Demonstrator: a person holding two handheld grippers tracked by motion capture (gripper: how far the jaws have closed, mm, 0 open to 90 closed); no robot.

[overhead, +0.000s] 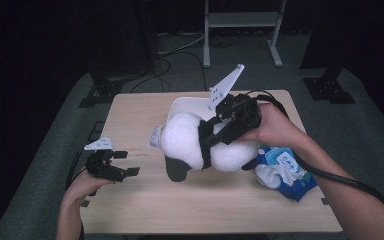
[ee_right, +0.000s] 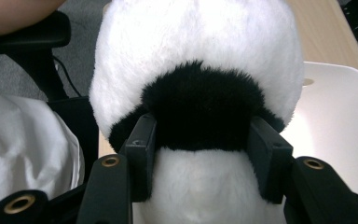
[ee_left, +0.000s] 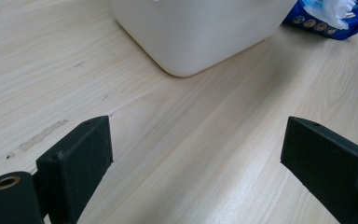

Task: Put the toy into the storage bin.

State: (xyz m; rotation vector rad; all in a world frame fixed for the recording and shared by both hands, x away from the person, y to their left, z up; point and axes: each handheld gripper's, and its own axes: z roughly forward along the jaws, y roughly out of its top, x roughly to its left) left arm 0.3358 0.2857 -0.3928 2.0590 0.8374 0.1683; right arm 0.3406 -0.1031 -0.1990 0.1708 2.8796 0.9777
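High view: we hold the right gripper clamped around the middle of a fluffy white-and-black plush panda toy, gripping it at its black band. The toy is lifted and lies sideways at the table's centre, partly over the near rim of a white plastic tub, with a black limb hanging down toward the light wooden table. Right of the toy, touching or just beside it, lies a blue pack of wet wipes with white tissue pulled up from it.

Our left gripper sits low near the table's left edge, well apart from the toy, with its jaws spread wide and nothing between them.

In the right gripper view, the two black jaws press into the black fur from either side, white fur bulging above and below them, and the white tub shows at the right behind the toy.

In the left gripper view, we see bare wood between the parted jaws, the tub's rounded corner ahead and the blue pack at the upper right.
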